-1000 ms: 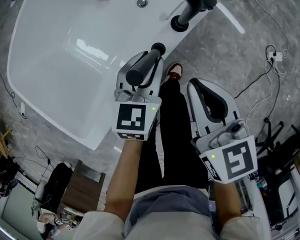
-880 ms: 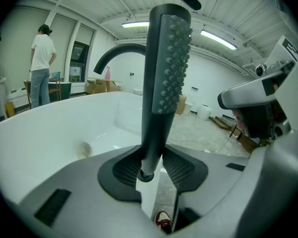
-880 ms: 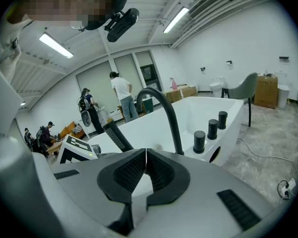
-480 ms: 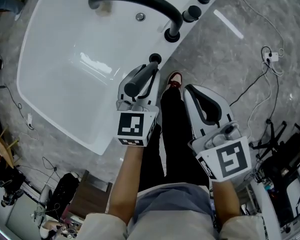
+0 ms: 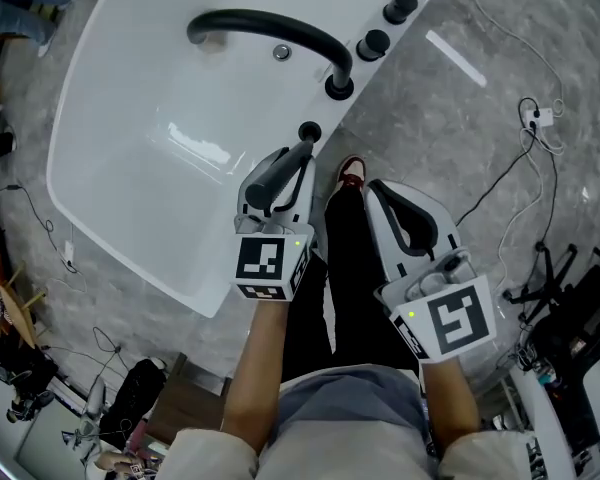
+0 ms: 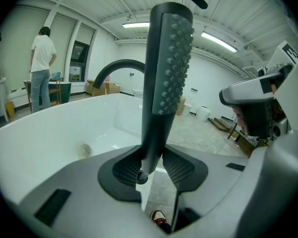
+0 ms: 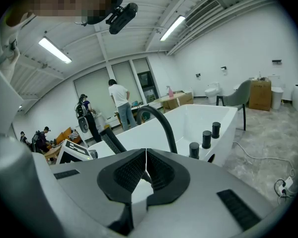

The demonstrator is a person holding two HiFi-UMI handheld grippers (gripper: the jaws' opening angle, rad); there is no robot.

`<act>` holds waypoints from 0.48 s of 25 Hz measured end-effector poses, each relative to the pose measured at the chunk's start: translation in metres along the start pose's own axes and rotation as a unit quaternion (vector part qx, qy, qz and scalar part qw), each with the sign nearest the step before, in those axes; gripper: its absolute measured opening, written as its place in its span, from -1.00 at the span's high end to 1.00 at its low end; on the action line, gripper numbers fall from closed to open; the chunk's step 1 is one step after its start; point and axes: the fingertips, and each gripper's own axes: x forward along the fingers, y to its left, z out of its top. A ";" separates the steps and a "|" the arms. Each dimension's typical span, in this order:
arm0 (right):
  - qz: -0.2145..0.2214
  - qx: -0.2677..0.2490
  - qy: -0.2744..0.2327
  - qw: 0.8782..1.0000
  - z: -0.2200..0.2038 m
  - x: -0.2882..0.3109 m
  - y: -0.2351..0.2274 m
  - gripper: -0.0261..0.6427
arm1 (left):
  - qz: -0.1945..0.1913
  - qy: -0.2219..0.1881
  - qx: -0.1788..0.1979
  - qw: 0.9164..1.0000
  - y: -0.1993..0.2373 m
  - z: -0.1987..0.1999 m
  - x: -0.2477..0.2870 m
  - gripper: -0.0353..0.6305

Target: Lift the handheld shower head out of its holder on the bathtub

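Left gripper (image 6: 151,168): pinched on the thin lower end of the shower head, one ribbed black pad on each side of the stem; it sat over the near rim of the tub.
Shower head (image 6: 167,68): dark and stick-shaped, it stood upright from the left jaws, nozzle face turned to the right in the left gripper view; its bottom end was bare just below the pads, out of the holder.
Right gripper (image 7: 145,175): pressed together, pads touching with nothing between them; it hung beside the left one, over the floor outside the tub.
Person: both forearms reached forward, dark trousers below, and a red and white shoe (image 5: 351,167) stood on the floor just beside the tub.
Holder (image 5: 309,132): a round black socket on the tub rim, just beyond the left gripper's tips in the head view, standing open.
Spout (image 5: 272,26): a black arched pipe that rose from the rim past the holder and curved out over the basin.
Knobs (image 5: 400,7): three black ones in a row along the rim, beyond the spout's base.
Bathtub (image 5: 120,208): white, with a metal drain (image 5: 282,53) under the spout's arch.
Floor (image 5: 450,118): grey marbled stone, with thin cables (image 5: 528,148) trailing on the right.
Background: a person in a white shirt (image 6: 41,58) stood beyond the tub's far side, back turned.
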 end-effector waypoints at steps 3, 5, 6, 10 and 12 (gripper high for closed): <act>-0.003 0.000 -0.005 1.000 0.005 -0.003 0.000 0.86 | 0.000 0.001 -0.001 1.000 0.000 0.002 -0.002 0.47; -0.006 0.000 -0.008 1.000 0.008 -0.008 -0.001 0.86 | -0.001 0.000 -0.003 1.000 -0.003 0.006 -0.004 0.47; -0.007 0.000 -0.010 1.000 0.010 -0.010 -0.001 0.86 | -0.002 -0.001 -0.003 1.000 -0.004 0.009 -0.006 0.47; -0.010 0.001 -0.016 1.000 0.020 -0.014 0.001 0.86 | -0.004 -0.005 -0.002 1.000 -0.005 0.022 -0.013 0.47; -0.011 0.002 -0.018 1.000 0.025 -0.016 0.003 0.86 | -0.004 -0.004 -0.003 1.000 -0.005 0.025 -0.016 0.47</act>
